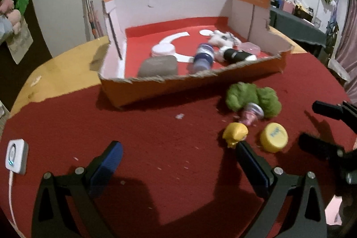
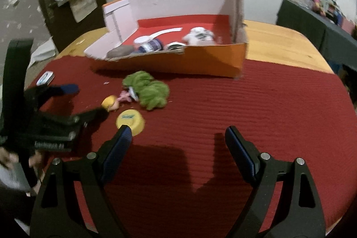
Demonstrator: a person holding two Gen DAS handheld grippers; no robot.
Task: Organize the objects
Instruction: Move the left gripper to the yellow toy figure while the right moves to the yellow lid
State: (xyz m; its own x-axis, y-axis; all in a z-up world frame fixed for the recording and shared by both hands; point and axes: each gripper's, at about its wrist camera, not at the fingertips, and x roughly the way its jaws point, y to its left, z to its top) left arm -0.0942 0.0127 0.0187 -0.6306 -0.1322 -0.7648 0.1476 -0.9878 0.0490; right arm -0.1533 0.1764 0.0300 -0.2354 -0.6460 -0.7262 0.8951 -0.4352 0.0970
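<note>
An orange cardboard box (image 1: 187, 86) (image 2: 200, 61) with a red floor stands on the red mat. It holds a grey pouch (image 1: 158, 66), a blue bottle (image 1: 203, 56), a black-and-white item (image 1: 236, 55) and a white plush (image 1: 221, 38). On the mat in front lie a green plush (image 1: 252, 97) (image 2: 149, 90), a small doll with yellow hair (image 1: 235, 133) (image 2: 109, 103) and a yellow lid (image 1: 274, 137) (image 2: 130, 119). My left gripper (image 1: 178, 153) is open and empty, its right finger close to the doll. My right gripper (image 2: 178, 139) is open and empty, its left finger beside the lid.
A small white device (image 1: 16, 155) (image 2: 45, 78) with a cable lies at the mat's left edge. Bare wooden table (image 1: 62, 73) (image 2: 279, 46) shows behind and beside the box. Cluttered shelves (image 1: 290, 6) stand at the back right. Bags hang on the wall.
</note>
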